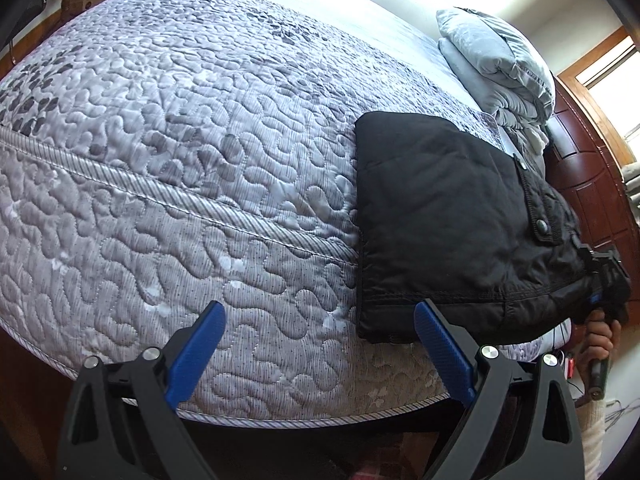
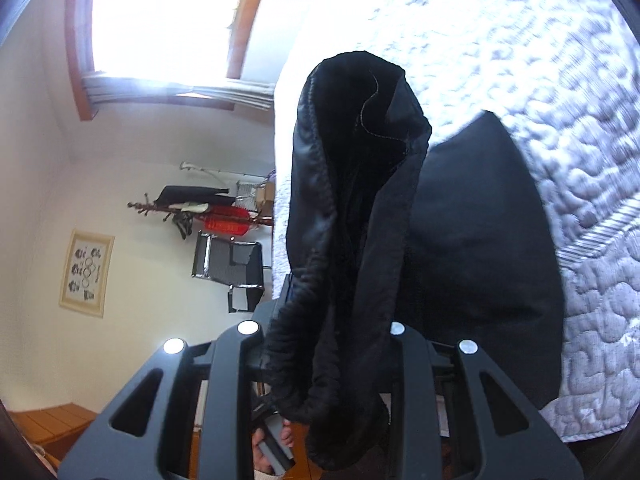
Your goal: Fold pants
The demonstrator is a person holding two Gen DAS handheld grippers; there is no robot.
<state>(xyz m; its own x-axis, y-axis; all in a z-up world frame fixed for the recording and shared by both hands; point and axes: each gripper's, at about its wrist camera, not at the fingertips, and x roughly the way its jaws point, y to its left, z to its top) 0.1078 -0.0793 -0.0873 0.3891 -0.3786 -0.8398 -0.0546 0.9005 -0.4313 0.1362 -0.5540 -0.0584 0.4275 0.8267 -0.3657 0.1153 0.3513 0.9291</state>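
Black padded pants [image 1: 448,216] lie folded on the right part of the quilted mattress [image 1: 180,140], one end hanging over the near edge. My left gripper [image 1: 320,312] hovers open above the mattress edge; its blue pads hold nothing, and the right pad sits just beside the pants' lower corner. At the far right my right gripper [image 1: 602,280] is shut on the waist end, held by a person's hand [image 1: 600,336]. In the right wrist view the pants' waistband [image 2: 352,200] drapes over the jaws and hides the fingertips.
Folded grey bedding [image 1: 500,64] is stacked near the dark wooden headboard [image 1: 588,168]. The grey mattress stretches wide to the left of the pants. Beyond the bed stand a coat rack [image 2: 208,208], a black chair [image 2: 228,264] and a bright window [image 2: 160,20].
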